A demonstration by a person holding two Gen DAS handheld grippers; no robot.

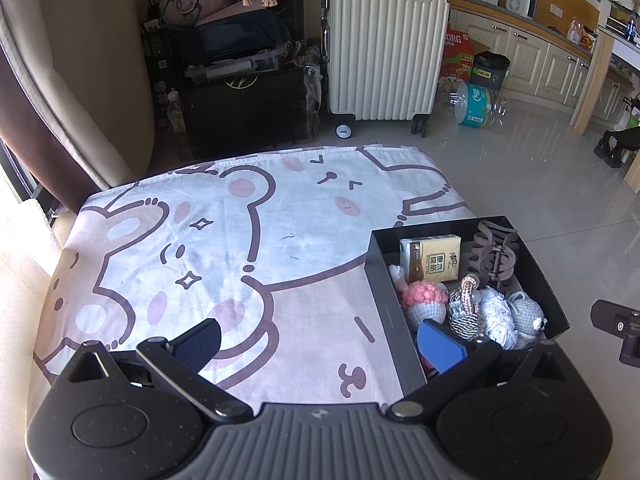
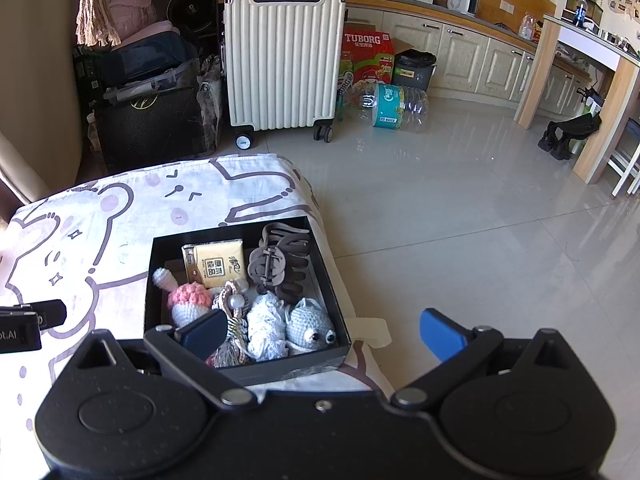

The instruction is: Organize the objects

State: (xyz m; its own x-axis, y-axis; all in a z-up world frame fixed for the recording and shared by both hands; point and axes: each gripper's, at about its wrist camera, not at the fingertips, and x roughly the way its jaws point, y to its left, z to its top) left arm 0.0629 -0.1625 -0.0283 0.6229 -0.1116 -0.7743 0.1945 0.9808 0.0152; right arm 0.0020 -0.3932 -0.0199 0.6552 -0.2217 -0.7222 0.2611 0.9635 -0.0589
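Both tongs hang spread and empty: left tongs (image 1: 320,344) over the cloth (image 1: 240,240), right tongs (image 2: 322,330) straddling the box's (image 2: 160,280) near-right corner. Every item already sits in the box, at the bench's 3 o'clock edge, so sorting looks finished or unstarted. Any next pick needs a plunge between soft crochet dolls (image 2: 310,324), corded tassel (image 2: 234,312), glossy tissue pack (image 2: 216,262) at 12 o'clock, and hard plastic claw clip (image 2: 276,260).

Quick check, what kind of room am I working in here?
Probably a lived-in home, an open kitchen and living area: cream kitchen cabinets under a counter, a ribbed cream suitcase, and a cartoon-bear blanket.
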